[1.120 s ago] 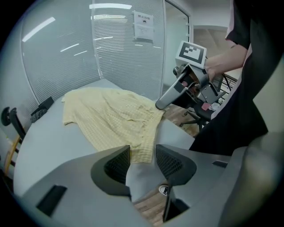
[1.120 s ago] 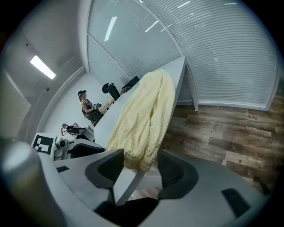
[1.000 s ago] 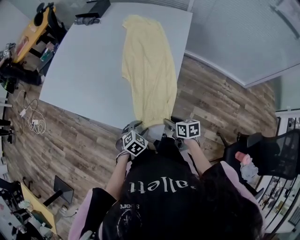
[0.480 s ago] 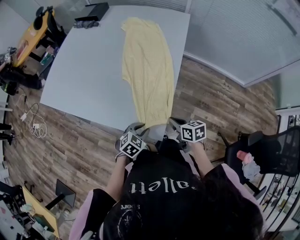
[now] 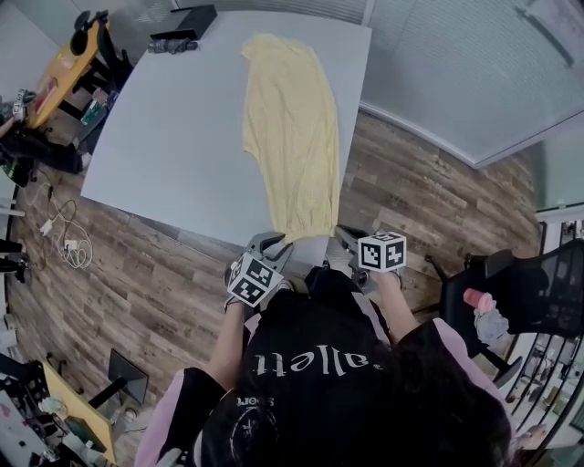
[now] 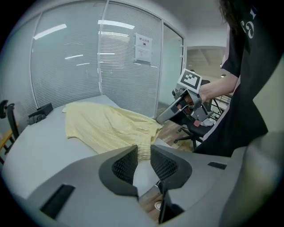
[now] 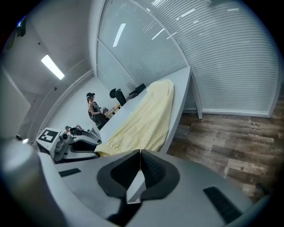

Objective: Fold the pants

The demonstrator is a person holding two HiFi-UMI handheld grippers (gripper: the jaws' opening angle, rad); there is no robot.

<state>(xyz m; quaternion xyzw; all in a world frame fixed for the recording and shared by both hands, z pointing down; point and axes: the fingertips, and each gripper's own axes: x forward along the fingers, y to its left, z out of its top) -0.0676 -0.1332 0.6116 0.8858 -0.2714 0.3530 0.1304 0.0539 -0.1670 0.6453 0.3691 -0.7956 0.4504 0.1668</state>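
The pale yellow pants [image 5: 287, 128] lie flat and lengthwise on the white table [image 5: 164, 137], one end [image 6: 144, 150] near the table's near edge. My left gripper [image 5: 272, 243] hovers at that edge just left of the end. Its jaws [image 6: 143, 153] stand a narrow gap apart with nothing between them, and the fabric shows beyond the gap. My right gripper [image 5: 342, 235] is at the edge just right of the end. Its jaws [image 7: 140, 153] are shut tight on nothing, and the pants [image 7: 142, 119] lie ahead and to the left of them.
Black items [image 5: 182, 23] sit on the table's far corner. A black office chair [image 5: 520, 292] stands on the wood floor at the right. A yellow cart [image 5: 68, 55] and cables [image 5: 64, 233] are at the left. Glass partition walls [image 6: 124, 66] run behind the table.
Both grippers have risen a little at the table's near edge, and the right one has shifted slightly to the right. The pants lie as before.
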